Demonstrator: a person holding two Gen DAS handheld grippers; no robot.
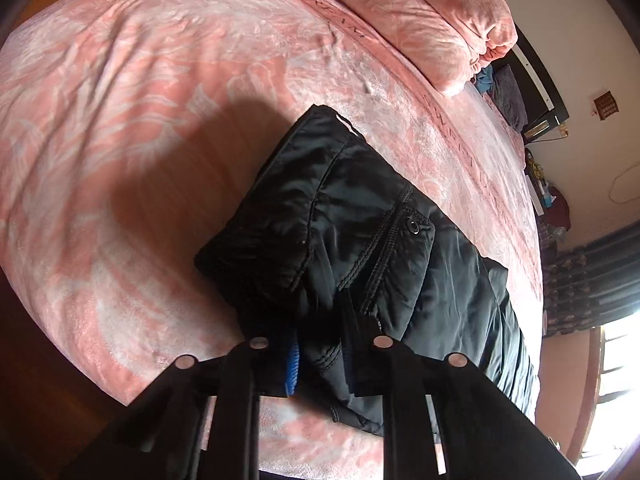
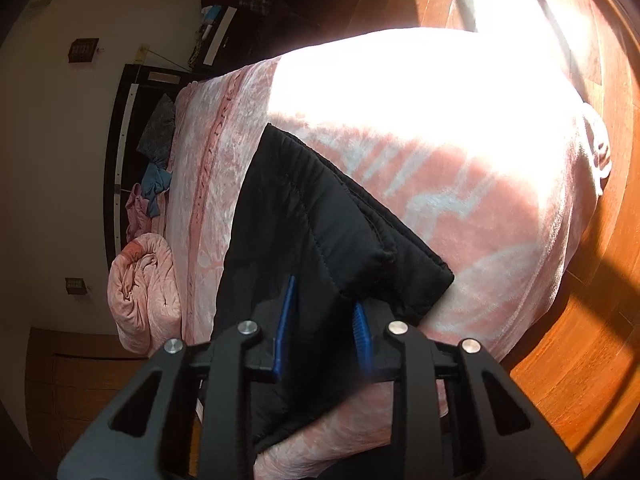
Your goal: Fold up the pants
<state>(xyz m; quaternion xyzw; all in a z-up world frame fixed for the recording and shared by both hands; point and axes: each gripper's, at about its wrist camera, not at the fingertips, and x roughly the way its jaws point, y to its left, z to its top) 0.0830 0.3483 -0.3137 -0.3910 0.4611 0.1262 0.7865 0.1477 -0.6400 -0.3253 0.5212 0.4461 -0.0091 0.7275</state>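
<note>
Black padded pants (image 1: 360,248) lie folded on a pink patterned bedspread (image 1: 140,120). In the left wrist view a pocket with a snap faces up, and my left gripper (image 1: 320,344) has its fingers around a fold of the pants near the front edge, shut on the fabric. In the right wrist view the pants (image 2: 312,220) show their waistband end. My right gripper (image 2: 324,324) has its blue pads (image 2: 285,320) on either side of a thick fold of the pants, shut on it.
A rolled pink quilt (image 1: 432,12) lies at the head of the bed and shows in the right wrist view too (image 2: 144,288). A dark headboard (image 2: 120,160) with loose clothes stands behind. Wooden floor (image 2: 580,340) surrounds the bed. Strong sunlight washes out the bedspread's far part.
</note>
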